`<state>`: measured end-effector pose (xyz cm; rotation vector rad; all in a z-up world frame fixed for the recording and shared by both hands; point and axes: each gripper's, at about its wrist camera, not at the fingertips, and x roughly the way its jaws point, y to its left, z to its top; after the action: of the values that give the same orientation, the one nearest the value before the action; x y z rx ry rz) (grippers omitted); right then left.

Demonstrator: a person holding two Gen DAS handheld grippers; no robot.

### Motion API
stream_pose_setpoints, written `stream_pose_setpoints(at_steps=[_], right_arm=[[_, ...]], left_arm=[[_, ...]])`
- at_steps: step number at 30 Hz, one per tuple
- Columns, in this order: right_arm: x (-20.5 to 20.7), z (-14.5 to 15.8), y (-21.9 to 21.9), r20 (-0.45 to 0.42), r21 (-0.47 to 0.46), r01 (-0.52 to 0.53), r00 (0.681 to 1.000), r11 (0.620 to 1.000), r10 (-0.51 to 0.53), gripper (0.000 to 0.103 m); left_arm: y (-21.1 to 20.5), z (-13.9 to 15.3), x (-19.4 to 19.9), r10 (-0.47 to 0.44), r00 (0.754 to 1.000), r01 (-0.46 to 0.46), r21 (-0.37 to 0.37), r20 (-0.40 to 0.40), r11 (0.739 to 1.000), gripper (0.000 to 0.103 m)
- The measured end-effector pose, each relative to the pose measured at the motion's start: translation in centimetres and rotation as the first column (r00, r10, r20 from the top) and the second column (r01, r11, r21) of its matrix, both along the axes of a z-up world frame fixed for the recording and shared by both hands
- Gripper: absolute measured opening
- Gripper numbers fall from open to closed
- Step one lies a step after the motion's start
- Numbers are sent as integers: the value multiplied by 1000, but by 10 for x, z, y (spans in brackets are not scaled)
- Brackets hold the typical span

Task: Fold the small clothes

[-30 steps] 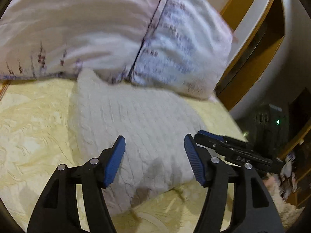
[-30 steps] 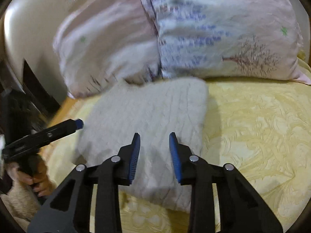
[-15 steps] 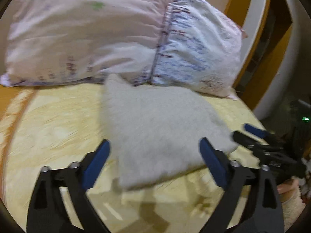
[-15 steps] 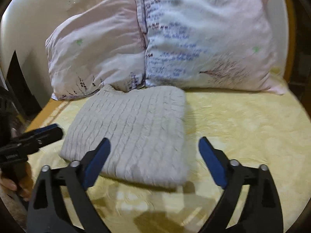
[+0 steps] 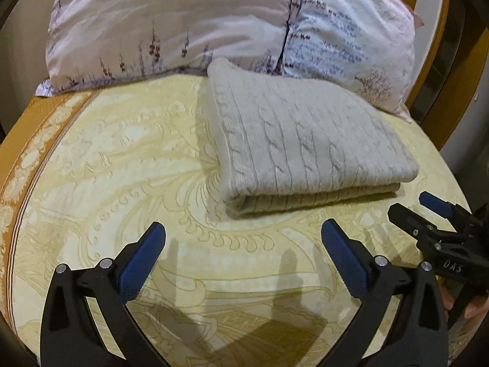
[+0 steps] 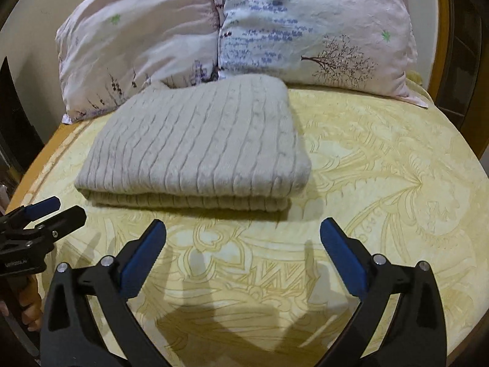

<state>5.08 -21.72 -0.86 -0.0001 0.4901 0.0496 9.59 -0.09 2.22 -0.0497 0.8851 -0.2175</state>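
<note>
A cream cable-knit sweater (image 5: 299,140) lies folded into a thick rectangle on the yellow bedspread (image 5: 122,168). It also shows in the right wrist view (image 6: 198,146). My left gripper (image 5: 243,238) is open and empty, a little short of the sweater's near edge. My right gripper (image 6: 243,235) is open and empty, also just short of the folded edge. In the left wrist view the right gripper (image 5: 428,211) shows at the right edge. In the right wrist view the left gripper (image 6: 45,214) shows at the left edge.
Two floral pillows (image 5: 171,21) (image 6: 311,21) lean behind the sweater at the head of the bed. A wooden bed frame (image 5: 443,46) stands at the right. The bedspread's orange border (image 5: 27,153) marks the left edge.
Both grippers have opened wide and drawn back from over the sweater to just short of its near edge. The sweater lies folded and still.
</note>
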Motion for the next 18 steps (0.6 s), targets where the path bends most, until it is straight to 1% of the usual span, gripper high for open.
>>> stream_pose_setpoints(at_steps=[8, 15, 18], right_arm=[[11, -9, 10, -64, -46, 35, 997, 998, -38, 101], [19, -13, 12, -105, -67, 40, 993, 997, -47, 101], [20, -14, 11, -108, -68, 43, 993, 997, -50, 101]], left_arm=[[-10, -13, 4, 3, 999, 1, 71, -46, 997, 102], [-13, -17, 5, 10, 999, -5, 103, -50, 995, 102], [-16, -18, 6, 12, 999, -6, 128, -52, 992, 102]])
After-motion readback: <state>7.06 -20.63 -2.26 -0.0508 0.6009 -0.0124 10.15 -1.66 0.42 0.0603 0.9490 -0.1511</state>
